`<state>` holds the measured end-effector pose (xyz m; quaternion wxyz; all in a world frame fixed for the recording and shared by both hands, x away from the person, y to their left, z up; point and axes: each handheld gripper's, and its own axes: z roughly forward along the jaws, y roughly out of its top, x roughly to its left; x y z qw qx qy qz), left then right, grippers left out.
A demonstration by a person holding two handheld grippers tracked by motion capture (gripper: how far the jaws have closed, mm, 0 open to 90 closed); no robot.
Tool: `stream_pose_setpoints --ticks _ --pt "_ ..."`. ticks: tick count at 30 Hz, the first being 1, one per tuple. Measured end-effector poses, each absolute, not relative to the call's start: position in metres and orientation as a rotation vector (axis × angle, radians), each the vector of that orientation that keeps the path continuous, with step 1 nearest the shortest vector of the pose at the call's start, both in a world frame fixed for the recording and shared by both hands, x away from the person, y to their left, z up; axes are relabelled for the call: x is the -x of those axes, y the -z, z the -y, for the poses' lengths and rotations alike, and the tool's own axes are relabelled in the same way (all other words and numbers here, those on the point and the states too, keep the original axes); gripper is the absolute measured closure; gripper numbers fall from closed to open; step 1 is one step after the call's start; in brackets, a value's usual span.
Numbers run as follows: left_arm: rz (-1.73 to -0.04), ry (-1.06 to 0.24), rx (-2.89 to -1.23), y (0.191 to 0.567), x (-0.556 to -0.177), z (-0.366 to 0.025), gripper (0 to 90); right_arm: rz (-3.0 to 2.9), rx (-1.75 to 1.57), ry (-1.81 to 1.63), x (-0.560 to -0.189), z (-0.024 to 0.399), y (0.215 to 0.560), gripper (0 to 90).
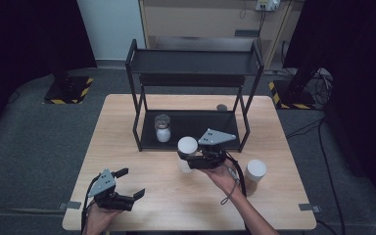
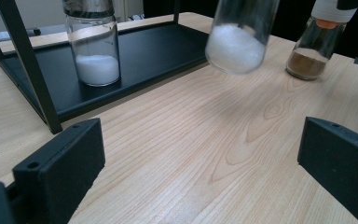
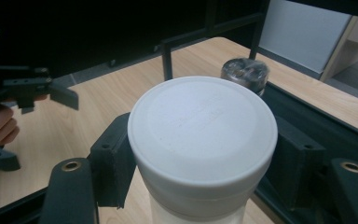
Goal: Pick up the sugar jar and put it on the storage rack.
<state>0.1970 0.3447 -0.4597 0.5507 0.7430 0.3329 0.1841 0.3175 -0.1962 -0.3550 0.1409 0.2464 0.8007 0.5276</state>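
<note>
Open claw (image 2: 200, 163) over table (image 2: 205, 140), salt jar (image 2: 237, 37) aloft

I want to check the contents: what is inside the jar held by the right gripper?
White powder fills the bottom of the lifted jar, held by the right gripper. Its white lid hides the inside from above.

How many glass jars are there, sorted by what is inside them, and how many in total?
Glass jars with white powder: 2, one standing on the black metal shelf rack's lower tray, one white-lidded, held in the right tongs
Glass jars with brown powder: 1, white-lidded, on the wooden table
Total: 3
</note>
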Motion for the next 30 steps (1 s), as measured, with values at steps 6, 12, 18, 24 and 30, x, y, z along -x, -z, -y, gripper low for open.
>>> stream_pose_setpoints --ticks 6,12,18,24,30 --pt "-0.787 -0.436 -1.757 0.46 -0.197 -0.345 0.0 -2.288 -0.739 -1.501 -0.325 0.194 0.348 33.6" --pt "-0.785 -0.436 -1.758 0.46 -0.197 -0.345 0.0 -2.268 -0.755 -1.469 -0.333 0.19 0.342 33.6" --pt "-0.786 -0.434 -1.757 0.46 -0.197 -0.345 0.0 -2.242 -0.79 -1.448 -0.341 0.186 0.34 33.6" --pt "-0.787 -0.433 -1.756 0.46 -0.197 -0.346 0.0 -2.214 -0.822 -1.432 -0.349 0.179 0.34 33.7" --pt "-0.785 -0.43 -1.755 0.46 -0.198 -0.346 0.0 -2.186 -0.848 -1.391 -0.357 0.167 0.34 33.7"
